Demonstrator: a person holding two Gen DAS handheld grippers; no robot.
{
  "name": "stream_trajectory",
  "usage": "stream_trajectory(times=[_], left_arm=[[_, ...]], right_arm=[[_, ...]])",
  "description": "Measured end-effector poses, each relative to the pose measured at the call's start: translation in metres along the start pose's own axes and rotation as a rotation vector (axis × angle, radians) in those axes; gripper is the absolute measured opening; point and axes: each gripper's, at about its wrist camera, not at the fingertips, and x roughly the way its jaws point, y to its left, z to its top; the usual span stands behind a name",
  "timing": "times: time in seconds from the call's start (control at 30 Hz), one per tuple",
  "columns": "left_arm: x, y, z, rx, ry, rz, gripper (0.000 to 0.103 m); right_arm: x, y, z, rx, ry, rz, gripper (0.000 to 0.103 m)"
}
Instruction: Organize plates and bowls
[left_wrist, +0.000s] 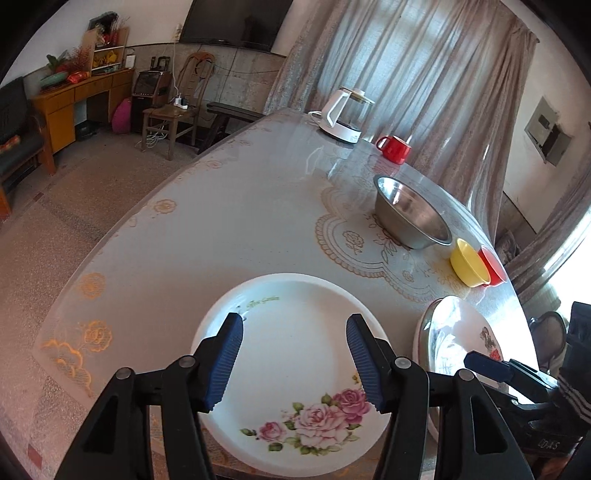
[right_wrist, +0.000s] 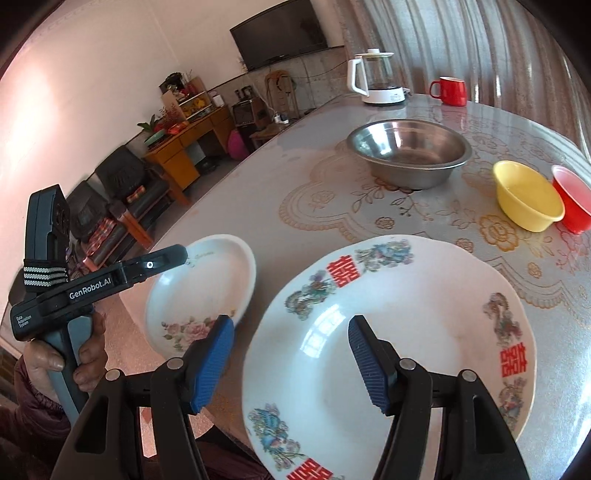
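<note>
Spreading across both views, the table (right_wrist: 258, 177) wears a glossy cover printed with gold roses and lace scrolls, and everything stands on it. Largest of the dishes is the dragon plate (right_wrist: 406, 332), white with red double-happiness characters, lying flat at the near edge; the right hand-held gripper (right_wrist: 291, 363) hovers above its near part with jaws apart and nothing between the blue pads, so the plate lies free. Just beside it on the left sits the rose plate (left_wrist: 295, 350), white with pink roses, also flat on the table, near the dragon plate but not touching it; the left hand-held gripper (left_wrist: 295, 362) hangs over it, jaws likewise open and empty, a hand (right_wrist: 85, 354) wrapped around its handle. Farther back, toward the middle of the table, stands the steel bowl (right_wrist: 410, 151), upright and empty. To its right the yellow bowl (right_wrist: 528, 201) touches the red bowl (right_wrist: 574, 201), both upright. At the far edge a white kettle (right_wrist: 376, 79) stands with a red mug (right_wrist: 450, 90) near it.
</note>
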Motion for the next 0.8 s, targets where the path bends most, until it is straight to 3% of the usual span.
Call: stream_trajectory(times=[0.3,0.4,0.73,0.8], left_arm=[[-0.01,0.038,-0.01,-0.065,-0.006,0.03,0.058],[-0.011,0.043,-0.016,-0.064,0.004,0.034,0.058],[-0.004,0.047,-0.039,-0.05,0.068,0.026,0.028],[-0.003,0.042,-0.042,-0.031,0.066,0.021,0.027]], right_arm=[[0.03,0.03,0.005,-0.067,0.075,0.075,0.066],[0.036,0.036,0.009,-0.082,0.083,0.094,0.073],[0.056,0.057,0.034,-0.178,0.098,0.08,0.073],[0.065,0.059,0.04,-0.199,0.122,0.068,0.073]])
